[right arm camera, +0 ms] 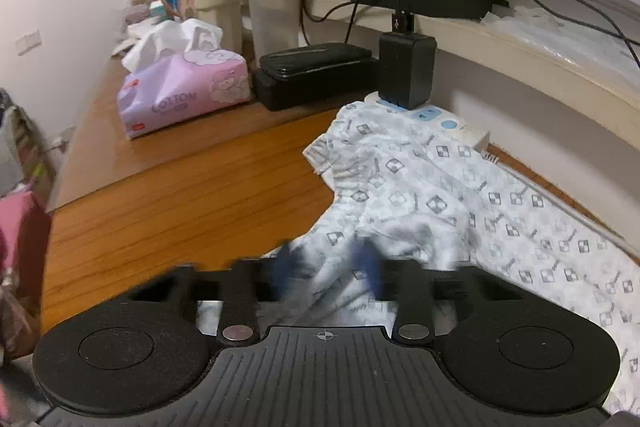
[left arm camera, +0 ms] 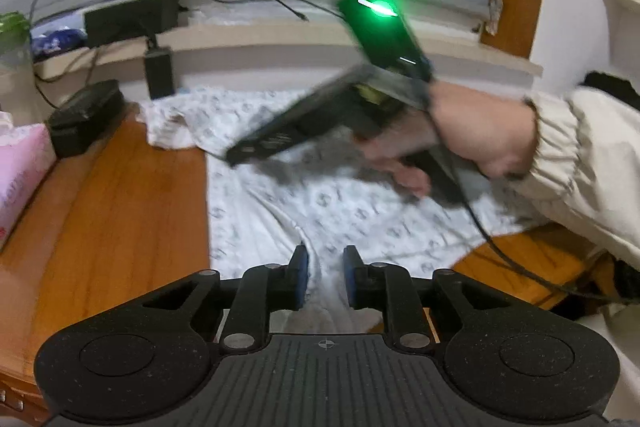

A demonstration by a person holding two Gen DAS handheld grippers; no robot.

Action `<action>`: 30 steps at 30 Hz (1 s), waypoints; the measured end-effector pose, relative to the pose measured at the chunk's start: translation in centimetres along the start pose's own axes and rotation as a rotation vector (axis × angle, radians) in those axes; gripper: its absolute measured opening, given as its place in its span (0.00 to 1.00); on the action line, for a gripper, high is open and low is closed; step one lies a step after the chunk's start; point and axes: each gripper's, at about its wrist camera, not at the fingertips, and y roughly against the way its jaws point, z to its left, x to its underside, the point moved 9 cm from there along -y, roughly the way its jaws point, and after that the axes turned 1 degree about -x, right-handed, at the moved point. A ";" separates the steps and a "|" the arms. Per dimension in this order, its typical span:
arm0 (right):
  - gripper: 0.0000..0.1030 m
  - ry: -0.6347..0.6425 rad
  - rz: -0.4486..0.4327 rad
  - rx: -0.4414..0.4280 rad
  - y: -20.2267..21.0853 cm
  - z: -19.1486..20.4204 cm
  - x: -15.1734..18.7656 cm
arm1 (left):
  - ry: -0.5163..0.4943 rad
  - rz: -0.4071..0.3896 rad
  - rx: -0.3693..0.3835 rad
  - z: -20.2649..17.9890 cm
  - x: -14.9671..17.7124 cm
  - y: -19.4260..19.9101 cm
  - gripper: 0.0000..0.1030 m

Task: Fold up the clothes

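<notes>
White cotton with a grey checker-square print [right arm camera: 460, 195]: one garment spread over the right part of the orange wooden desk [left arm camera: 120, 195], reaching to the far edge under the sill, against a white power strip [right arm camera: 460, 125]. Mostly flat along the right; bunched and rumpled at the far-left end and near the middle, with one straight edge running front to back in the left wrist view. Fits either a cloth partly folded once or one merely laid out with an end tucked; no neat finished stack anywhere in view, so folding judged incomplete, the rumpled end left to be smoothed and brought over.

Left gripper [left arm camera: 325, 277]: low over the near part of the garment, jaws parted by a narrow gap, nothing visibly between the blue pads.

Right gripper [right arm camera: 326, 267]: blurred, jaws apart, cloth showing in the gap; clamped or merely above the cloth, cannot tell. Seen from the left wrist view held in a hand [left arm camera: 472, 139] with a beige sleeve [left arm camera: 580, 155], green light on top.

Legible writing: "COTTON" on the lilac tissue pack [right arm camera: 184, 95] at the far-left of the desk. Nothing else readable; print on the garment too small.
</notes>
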 end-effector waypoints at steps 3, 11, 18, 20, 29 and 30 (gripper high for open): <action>0.06 -0.016 -0.071 0.019 2.7 -0.8 0.1 | 0.025 -0.028 -0.027 1.5 -0.8 0.5 0.20; 0.06 -0.075 -0.145 0.069 7.6 -3.9 1.6 | 0.094 -0.010 -0.115 7.0 -3.8 -4.4 0.36; 0.18 -0.042 -0.137 0.010 8.6 -2.9 2.3 | 0.087 0.072 -0.173 9.7 -6.1 -12.1 0.36; 0.30 -0.030 -0.163 0.024 9.8 -3.1 2.5 | 0.057 0.076 -0.193 9.5 -6.3 -12.9 0.39; 0.48 -0.072 -0.131 0.118 11.3 -7.6 5.5 | 0.015 0.015 -0.246 8.0 -5.9 -11.6 0.03; 0.49 -0.083 -0.126 0.127 11.3 -8.2 5.8 | 0.008 -0.012 -0.270 7.9 -6.1 -10.2 0.03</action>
